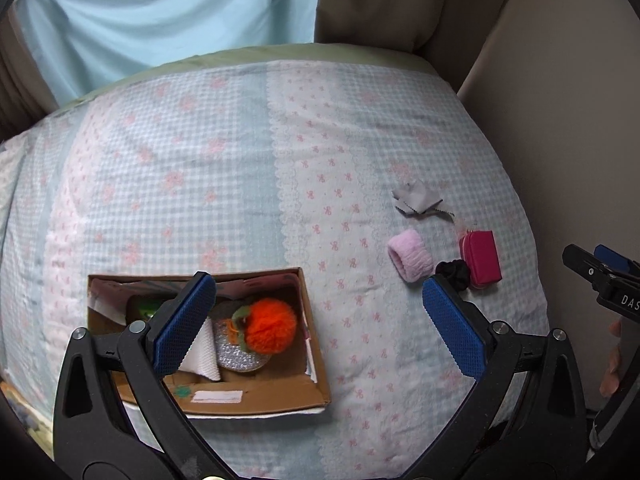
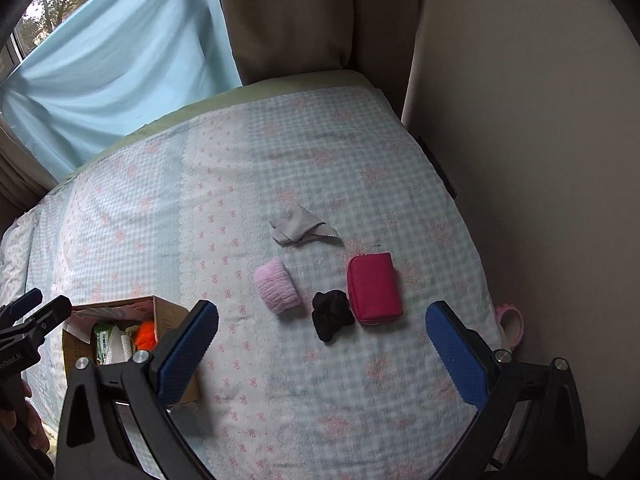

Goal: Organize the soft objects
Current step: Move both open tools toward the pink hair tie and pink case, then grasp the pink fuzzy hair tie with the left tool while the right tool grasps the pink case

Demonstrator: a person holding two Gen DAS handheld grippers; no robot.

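A cardboard box [image 1: 316, 376] sits on the bed and holds an orange pompom [image 1: 270, 326], a silver glittery pouch and a white cloth. It also shows in the right wrist view [image 2: 172, 316]. My left gripper [image 1: 320, 320] is open and empty above the box's right side. On the quilt lie a pink wristband [image 2: 277, 293], a black scrunchie [image 2: 332, 314], a red pouch [image 2: 374, 288] and a grey cloth [image 2: 300, 230]. My right gripper [image 2: 322, 344] is open and empty, hovering just in front of the scrunchie.
The checked quilt [image 2: 200, 220] covers the bed. A wall [image 2: 540, 160] runs along the right side and a light blue curtain [image 2: 120, 64] hangs at the back. A pink ring-shaped object [image 2: 512, 322] lies at the bed's right edge.
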